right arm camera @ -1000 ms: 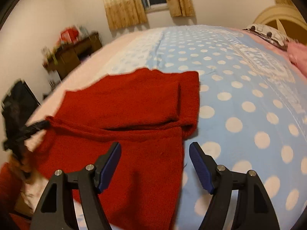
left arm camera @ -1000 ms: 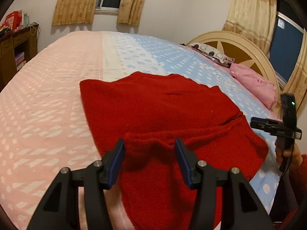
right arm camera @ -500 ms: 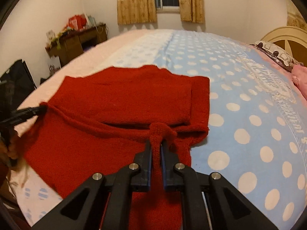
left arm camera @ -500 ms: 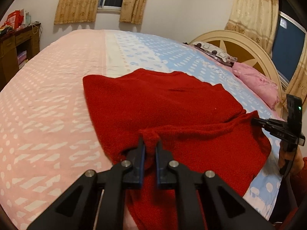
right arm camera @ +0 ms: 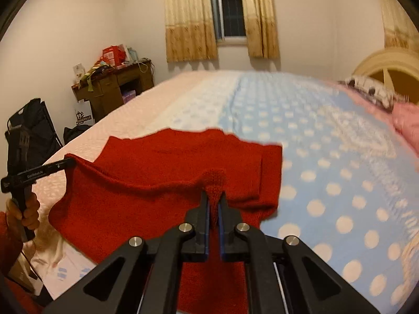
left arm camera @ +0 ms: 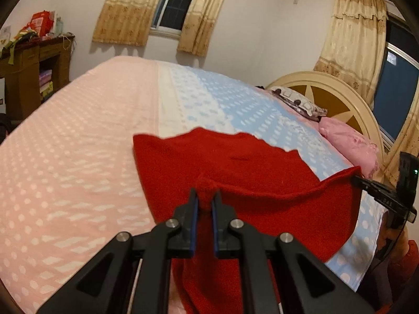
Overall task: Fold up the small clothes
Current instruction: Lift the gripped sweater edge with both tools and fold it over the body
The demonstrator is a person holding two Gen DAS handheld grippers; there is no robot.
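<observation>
- Both black two-finger grippers were pinching the same red knitted sweater: the left gripper had its blue-lined jaws pressed together on a bunched tuft of the near hem, and the right gripper was clamped the same way on the hem further along.
- That red knitted sweater lay near the front edge of the bed, across the seam where the pink dotted half of the bedspread meets the blue dotted half; its far part rested flat while the near hem was raised off the cover, stretched in a shallow sag between the two grips.
- Judging by this, the step in hand was the lengthwise fold: carrying the lifted hem over toward the far edge of the garment.
- The next move would call for both grips to travel forward together, level and evenly spaced so the hem stays taut, then to lower it onto the far part with edges matched before letting go.
- Compared with a second ago, when both sets of jaws stood spread over the flat hem, they had since closed on the cloth, and since half a second ago the hem had come up from the bedspread.
- Blur in the right wrist view suggested motion.
</observation>
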